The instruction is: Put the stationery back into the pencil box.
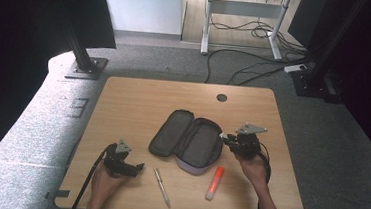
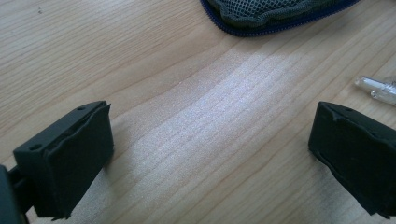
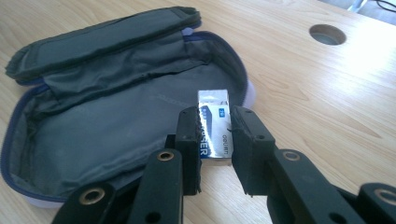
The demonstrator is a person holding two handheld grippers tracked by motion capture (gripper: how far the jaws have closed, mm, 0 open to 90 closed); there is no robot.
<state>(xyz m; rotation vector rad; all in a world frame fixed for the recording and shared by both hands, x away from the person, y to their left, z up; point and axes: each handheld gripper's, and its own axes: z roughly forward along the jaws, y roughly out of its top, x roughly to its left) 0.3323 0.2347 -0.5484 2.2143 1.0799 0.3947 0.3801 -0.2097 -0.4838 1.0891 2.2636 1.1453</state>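
Right gripper [image 3: 214, 133] jaws clamped a small white-and-blue boxed eraser [image 3: 214, 125], sleeve reading "deli", above the open grey fabric pencil case [image 3: 107, 116]; left gripper [image 2: 210, 154] jaws stood released

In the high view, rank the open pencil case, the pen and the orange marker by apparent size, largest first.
1. Open pencil case
2. Pen
3. Orange marker, shorter than the pen but thicker, so these two are close.

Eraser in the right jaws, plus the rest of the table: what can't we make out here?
- Eraser, right gripper view: the jaws cover both sides, so its label reads only in part.
- Pen, left gripper view: cut off by the right edge, only the clear tip shows.
- Pencil case, left gripper view: cut off by the top edge.
- Orange marker, high view: too small to read any print.
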